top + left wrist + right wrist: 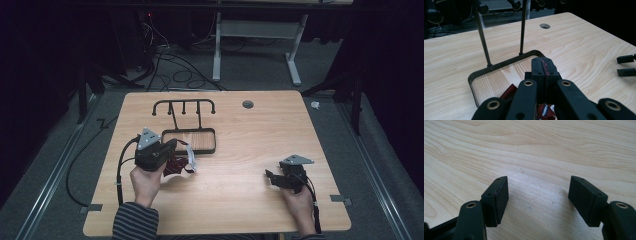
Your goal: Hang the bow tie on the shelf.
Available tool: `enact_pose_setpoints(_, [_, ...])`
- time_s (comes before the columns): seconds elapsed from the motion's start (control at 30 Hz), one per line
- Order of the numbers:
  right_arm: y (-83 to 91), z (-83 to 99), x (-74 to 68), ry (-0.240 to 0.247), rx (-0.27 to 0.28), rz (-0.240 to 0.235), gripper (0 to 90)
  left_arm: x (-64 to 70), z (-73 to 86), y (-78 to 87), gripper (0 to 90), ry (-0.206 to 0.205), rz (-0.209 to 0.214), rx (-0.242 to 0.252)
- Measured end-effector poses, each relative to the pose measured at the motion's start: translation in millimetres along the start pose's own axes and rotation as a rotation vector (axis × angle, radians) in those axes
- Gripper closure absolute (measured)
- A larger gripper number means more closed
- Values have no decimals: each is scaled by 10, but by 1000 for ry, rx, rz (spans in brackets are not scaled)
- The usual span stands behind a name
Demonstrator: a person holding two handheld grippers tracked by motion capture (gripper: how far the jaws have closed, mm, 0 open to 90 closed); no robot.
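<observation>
A striped necktie (pixel 181 161), dark red with pale bands, is held by the left gripper (pixel 170 148) just at the near left corner of the rack (pixel 189 131), a black stand with a rimmed tray base, two upright rods and a row of hooks on top. The jaws of this gripper are pressed fully together on a thin edge of the cloth, presumably so that the tie can be lifted clear of the tabletop (pixel 250 200) and carried up to the hooks; the rest of the tie hangs and bunches below the gripper, touching the rack's near rim. The right gripper (pixel 270 177) is kept well apart from the rack, low over bare wood to its right, its jaws spread wide with nothing between them, probably in waiting until a second hold is needed. In the high view the whole layout and the loose loop of the tie are given, but the grasp itself is hidden under the gripper body. In the left gripper view the red seam pinched between the closed jaws is made plain, with the tray rim (pixel 499 65) and rods just beyond. In the right gripper view the empty gap over the wood grain is confirmed.
</observation>
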State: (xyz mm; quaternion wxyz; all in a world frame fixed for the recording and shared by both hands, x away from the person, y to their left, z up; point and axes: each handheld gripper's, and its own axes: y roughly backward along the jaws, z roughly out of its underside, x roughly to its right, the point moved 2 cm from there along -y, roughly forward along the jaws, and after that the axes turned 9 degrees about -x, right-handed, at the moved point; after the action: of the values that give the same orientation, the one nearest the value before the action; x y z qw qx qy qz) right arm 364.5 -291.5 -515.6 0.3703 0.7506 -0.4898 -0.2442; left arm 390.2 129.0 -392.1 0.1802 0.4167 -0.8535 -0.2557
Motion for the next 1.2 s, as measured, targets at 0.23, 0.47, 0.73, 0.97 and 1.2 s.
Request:
enact_pose_setpoints(0.23, [-1,1,5,1,2,-1,339,23,-78,41,896,-14,-5,17])
enact_pose_setpoints(0.47, [-1,0,8,1,3,-1,338,15,-143,65,896,-22,-13,21])
enact_pose_setpoints(0.73, [-1,0,2,-2,3,-1,338,11,-210,76,896,-39,-25,23])
enact_pose_setpoints(0.97, [0,0,3,-2,1,-1,338,15,-299,76,896,-50,-24,30])
enact_pose_setpoints(1.2, [-1,1,8,2,3,-2,338,14,-376,37,896,-61,-24,24])
